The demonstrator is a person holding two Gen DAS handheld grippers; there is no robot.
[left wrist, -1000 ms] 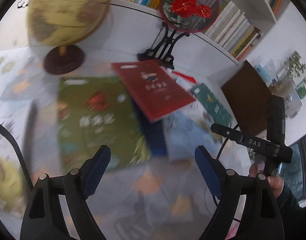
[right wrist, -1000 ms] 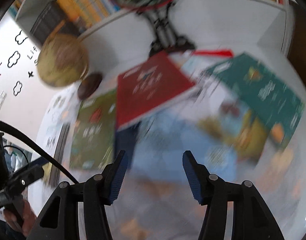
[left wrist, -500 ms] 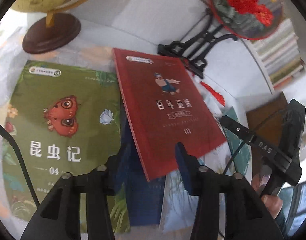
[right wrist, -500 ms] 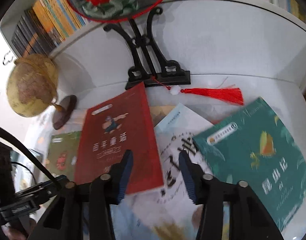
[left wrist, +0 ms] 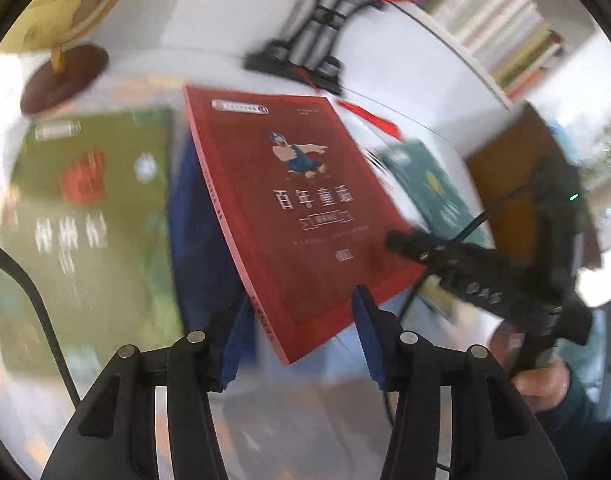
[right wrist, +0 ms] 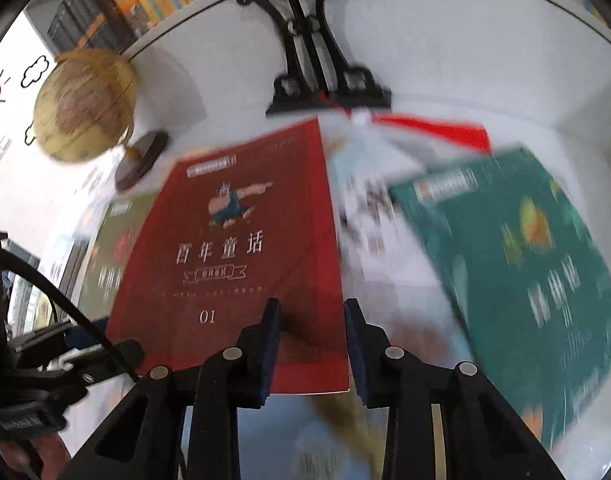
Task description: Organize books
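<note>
A red book [left wrist: 297, 208] with a cartoon figure lies on top of a heap of books, tilted; it also shows in the right wrist view [right wrist: 233, 256]. My left gripper [left wrist: 301, 332] is open with its jaws on either side of the book's near corner. My right gripper [right wrist: 311, 332] is open with its jaws astride the book's near right corner. A green butterfly book [left wrist: 85, 216] lies to the left, a dark blue book [left wrist: 197, 248] under the red one, a teal book [right wrist: 517, 272] to the right.
A globe [right wrist: 85, 104] on a wooden base stands at the back left. A black stand [right wrist: 321, 76] with a round embroidered fan and a red tassel [right wrist: 433, 130] stands at the back. Bookshelves [left wrist: 501, 28] run behind the white desk.
Both grippers have closed in on the red book and narrowed from a wide opening. The red book now looks raised off the pile at its near edge.
</note>
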